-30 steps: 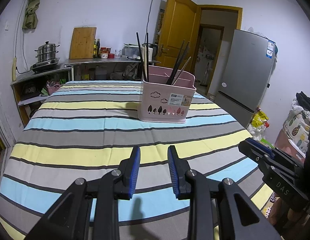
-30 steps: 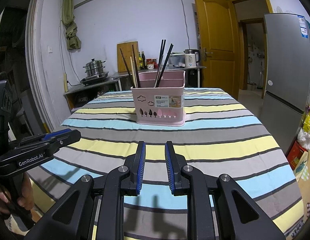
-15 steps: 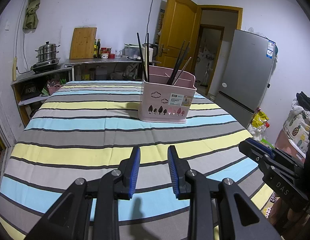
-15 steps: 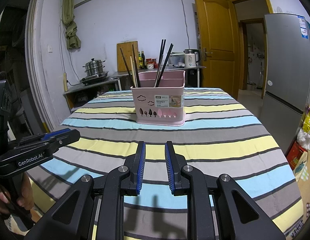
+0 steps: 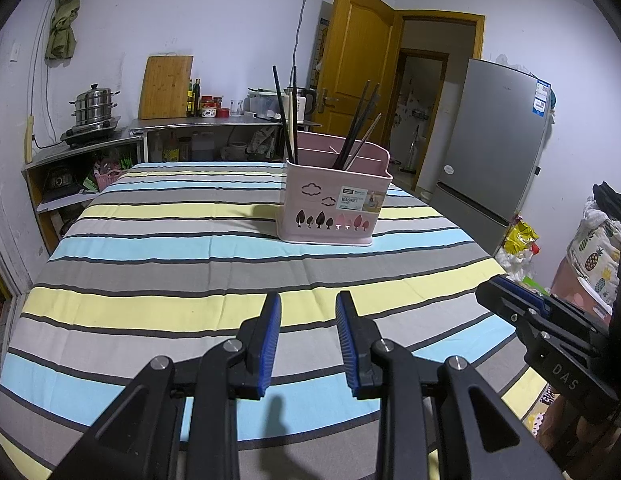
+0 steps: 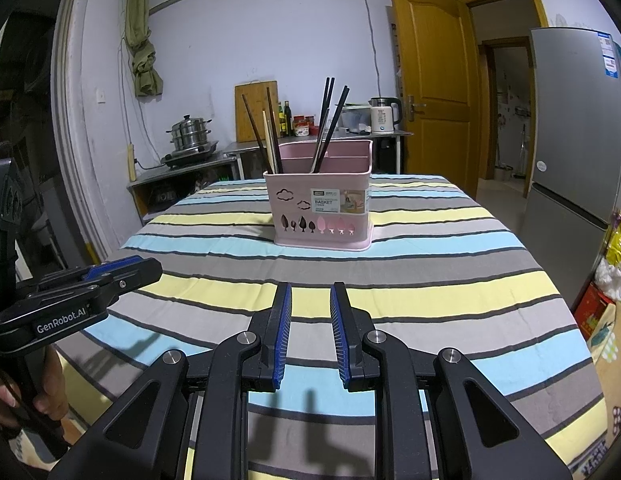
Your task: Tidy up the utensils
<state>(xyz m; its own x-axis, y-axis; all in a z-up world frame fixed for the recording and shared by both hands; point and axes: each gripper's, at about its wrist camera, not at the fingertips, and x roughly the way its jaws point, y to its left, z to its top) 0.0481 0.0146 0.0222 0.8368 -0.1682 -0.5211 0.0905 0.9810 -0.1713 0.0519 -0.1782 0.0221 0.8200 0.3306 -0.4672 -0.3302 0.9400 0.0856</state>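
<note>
Pink utensil basket (image 6: 321,208) sits upright mid-table, chopsticks (image 6: 330,120) standing in two bunches inside, long axes near vertical, leaning a bit outward. From the basket, both your grippers are back toward the near edge, well apart from it. Right gripper (image 6: 309,338) faces it nearly head-on; left gripper (image 5: 308,344) sees it ahead and slightly right. My guess: right is the handier one to reach w/. Fingers on both are apart, nothing between them. Under the basket: table (image 6: 450,292) w/ striped cloth. Behind it a kitchen counter, steamer pot, cutting board; fridge (image 6: 574,120) and open door off to its right.
</note>
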